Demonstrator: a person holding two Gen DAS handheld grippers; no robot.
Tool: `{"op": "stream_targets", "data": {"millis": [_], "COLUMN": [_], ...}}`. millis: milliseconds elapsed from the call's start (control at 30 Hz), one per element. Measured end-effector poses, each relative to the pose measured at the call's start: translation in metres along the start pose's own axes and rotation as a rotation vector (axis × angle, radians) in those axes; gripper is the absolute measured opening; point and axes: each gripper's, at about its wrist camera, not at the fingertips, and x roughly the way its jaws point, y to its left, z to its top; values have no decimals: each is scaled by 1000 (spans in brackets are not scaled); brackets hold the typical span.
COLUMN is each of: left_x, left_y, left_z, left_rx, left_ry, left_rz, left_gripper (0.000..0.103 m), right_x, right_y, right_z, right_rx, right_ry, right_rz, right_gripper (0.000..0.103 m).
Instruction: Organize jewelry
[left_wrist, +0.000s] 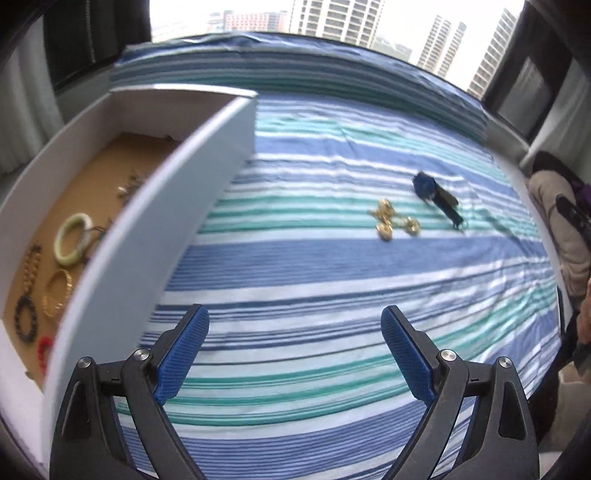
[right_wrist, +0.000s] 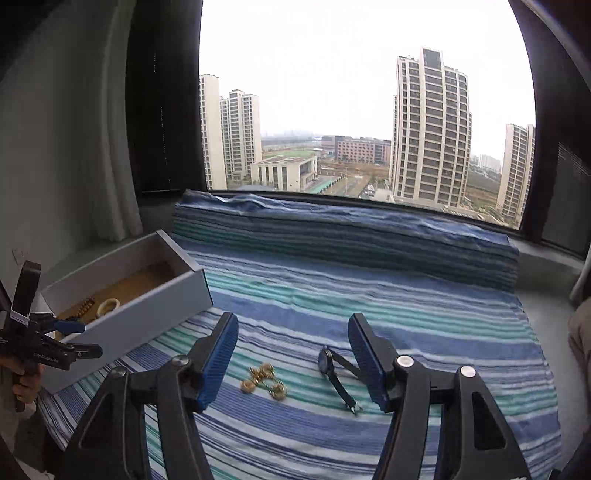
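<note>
Right wrist: gold chain and watch lie just ahead between the empty, parted right gripper; left gripper gapes

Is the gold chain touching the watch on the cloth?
Apart. The right wrist view shows a strip of striped cloth between the gold chain and the watch; the left wrist view shows it too.

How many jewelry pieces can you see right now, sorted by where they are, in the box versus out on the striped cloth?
In the white open box: 6 (pale green bangle, gold bangle, black bead bracelet, tan bead strand, red piece, small metal piece)
On the striped cloth: 2 (gold chain piece, blue-faced wristwatch)
Total: 8
</note>
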Motion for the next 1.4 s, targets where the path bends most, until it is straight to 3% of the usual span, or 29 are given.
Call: {"op": "stream_targets", "data": {"millis": [167, 333, 433, 700, 967, 1033, 1100, 1167, 1400], "left_x": [37, 54, 70, 132, 159, 160, 159, 158, 145], "left_y": [-47, -67, -73, -93, -113, -114, -113, -111, -100], "left_z": [-5, 19, 44, 95, 95, 96, 95, 94, 84], "left_rx": [90, 122, 108, 121, 226, 231, 234, 236, 215], "left_ry": [92, 83, 67, 112, 113, 103, 97, 106, 121], "left_rz": [1, -12, -37, -81, -37, -28, -29, -40, -54], "left_gripper": [95, 94, 89, 62, 59, 49, 20, 5, 2], "right_x": [26, 19, 18, 17, 12, 10, 8, 6, 11], "right_y": [-30, -36, -34, -30, -41, -43, -44, -45, -55], "right_z": [-75, -118, -120, -127, -133, -130, -125, -118, -76], "right_rx": [159, 225, 253, 285, 310, 307, 297, 282, 253], "right_ry": [173, 216, 200, 192, 212, 212, 212, 214, 242], "right_rz": [30, 87, 109, 151, 142, 141, 141, 147, 171], "right_gripper": [63, 63, 63, 63, 63, 63, 63, 63, 63]}}
